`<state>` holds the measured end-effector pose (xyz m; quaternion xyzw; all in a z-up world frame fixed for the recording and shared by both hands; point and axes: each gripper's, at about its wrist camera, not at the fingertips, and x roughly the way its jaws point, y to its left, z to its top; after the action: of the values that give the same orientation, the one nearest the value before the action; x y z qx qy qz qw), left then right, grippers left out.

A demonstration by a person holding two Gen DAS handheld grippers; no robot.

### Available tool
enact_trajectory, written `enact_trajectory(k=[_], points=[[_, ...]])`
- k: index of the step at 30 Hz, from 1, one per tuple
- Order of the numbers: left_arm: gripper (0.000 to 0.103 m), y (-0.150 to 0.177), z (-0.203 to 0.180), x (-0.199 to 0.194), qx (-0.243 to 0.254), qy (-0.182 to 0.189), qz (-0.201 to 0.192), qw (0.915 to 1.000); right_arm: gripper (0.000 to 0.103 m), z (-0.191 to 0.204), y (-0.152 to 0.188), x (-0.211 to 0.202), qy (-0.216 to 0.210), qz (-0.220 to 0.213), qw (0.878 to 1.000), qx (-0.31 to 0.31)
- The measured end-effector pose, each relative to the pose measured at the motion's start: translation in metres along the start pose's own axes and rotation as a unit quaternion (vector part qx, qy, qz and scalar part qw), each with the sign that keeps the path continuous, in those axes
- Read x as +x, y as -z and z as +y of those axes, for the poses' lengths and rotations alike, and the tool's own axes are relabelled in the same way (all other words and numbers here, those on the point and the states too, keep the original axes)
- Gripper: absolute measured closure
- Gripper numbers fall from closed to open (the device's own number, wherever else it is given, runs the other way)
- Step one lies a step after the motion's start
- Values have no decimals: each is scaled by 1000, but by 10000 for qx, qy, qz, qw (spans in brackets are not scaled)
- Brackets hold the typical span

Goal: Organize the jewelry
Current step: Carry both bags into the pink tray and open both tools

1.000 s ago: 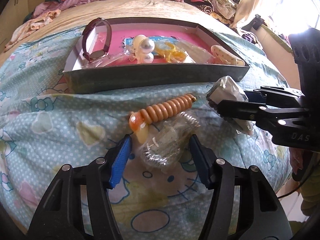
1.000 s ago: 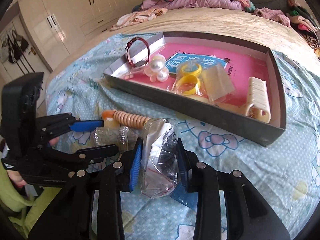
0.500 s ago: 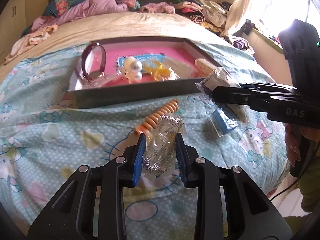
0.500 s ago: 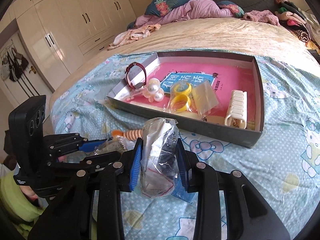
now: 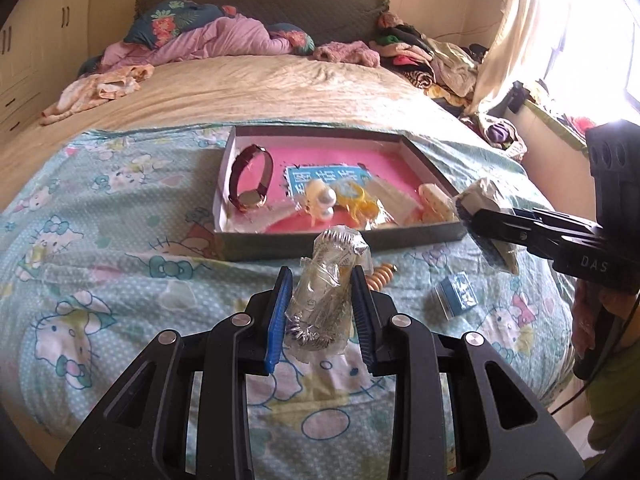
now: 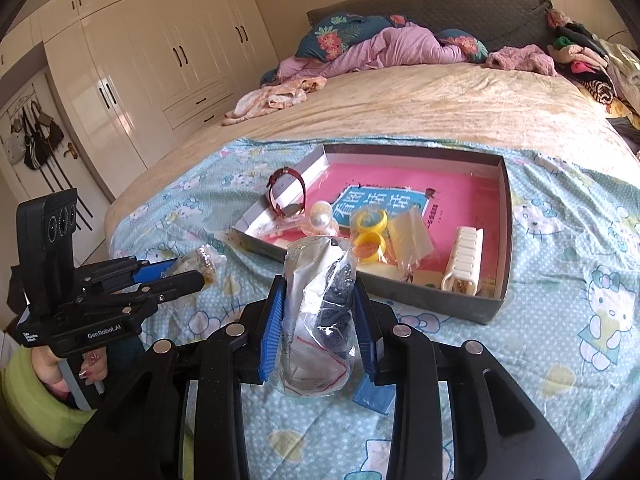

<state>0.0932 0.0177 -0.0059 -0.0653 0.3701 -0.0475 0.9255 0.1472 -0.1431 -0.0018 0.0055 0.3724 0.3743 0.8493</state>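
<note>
Jewelry sealed in small clear plastic bags is what you hold in both tongs, above the pale blue cartoon-print bedsheet (image 5: 120, 248). Your left tongs (image 5: 322, 286) have just been closing and now grip a crinkled clear bag of silvery chain jewelry (image 5: 328, 280); the blue pads press on both its sides and the bag stands upright between them, clear of the sheet. Your right tongs (image 6: 320, 304) are clamped nearly fully together on a clear zip bag with dark beads and white paper inside (image 6: 320, 312), which is also upright and lifted off the bed.

In the left wrist view, the shallow grey cardboard box with a pink lining (image 5: 280, 246) lies at 12 o'clock from your left tongs, on the sheet. Inside it, a maroon-strapped wristwatch (image 5: 250, 180) stands on edge at 9 o'clock in the box. A cream pearl hair clip (image 5: 322, 200) lies near the middle, and yellow plastic rings in a clear bag (image 5: 356, 200) are just beside it at 3 o'clock. A cream ribbed claw clip (image 6: 462, 260) lies at the box's near right corner.

On the sheet, an orange ribbed bead bracelet (image 5: 382, 274) peeks out just past your left tongs at 2 o'clock. A small blue packet (image 5: 458, 298) lies at 3 o'clock, apart from it.
</note>
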Motion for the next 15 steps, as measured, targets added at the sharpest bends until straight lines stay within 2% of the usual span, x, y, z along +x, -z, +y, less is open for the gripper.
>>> enact_trajectory(k=[15], points=[[81,-33,-9,3,102,-7,-219,9997,72,-4,-30,-13,12,-403,9992,-61]])
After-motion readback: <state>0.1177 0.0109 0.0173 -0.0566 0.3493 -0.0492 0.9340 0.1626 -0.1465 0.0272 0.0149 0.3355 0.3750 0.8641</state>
